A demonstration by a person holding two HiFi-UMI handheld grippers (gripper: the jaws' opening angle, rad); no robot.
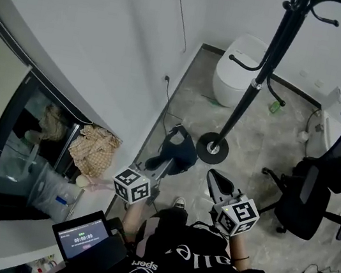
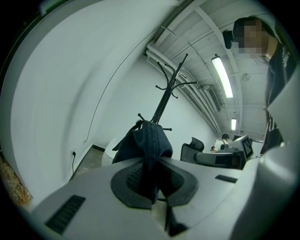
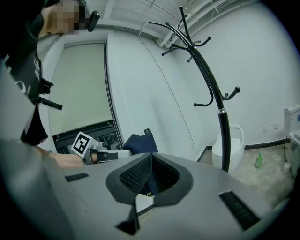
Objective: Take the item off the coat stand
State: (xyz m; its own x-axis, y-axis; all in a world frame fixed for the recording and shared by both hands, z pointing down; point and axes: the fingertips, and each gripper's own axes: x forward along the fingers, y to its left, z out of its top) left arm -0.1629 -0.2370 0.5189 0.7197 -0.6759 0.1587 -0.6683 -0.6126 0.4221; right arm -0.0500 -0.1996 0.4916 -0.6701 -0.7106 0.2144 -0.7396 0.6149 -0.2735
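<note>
The black coat stand (image 1: pixel 257 82) rises from its round base (image 1: pixel 212 147) on the grey floor, and its hooks (image 3: pixel 187 37) are bare. A dark blue denim item (image 1: pixel 178 150) hangs off the stand, left of the base. My left gripper (image 1: pixel 165 161) is shut on it. In the left gripper view the cloth (image 2: pixel 147 140) bunches up between the pads, with the stand (image 2: pixel 166 93) behind it. My right gripper (image 1: pixel 217 184) is level with the left, to its right, and shut with its pads touching (image 3: pixel 151 159). From there the blue item (image 3: pixel 138 143) shows to the left.
A white toilet (image 1: pixel 238 69) stands behind the stand, with a green bottle (image 1: pixel 274 106) beside it. A black office chair (image 1: pixel 317 189) is at the right. The white wall with a socket and cable (image 1: pixel 166 79) runs along the left. A checked cloth (image 1: pixel 94 149) and a screen (image 1: pixel 82 238) are near left.
</note>
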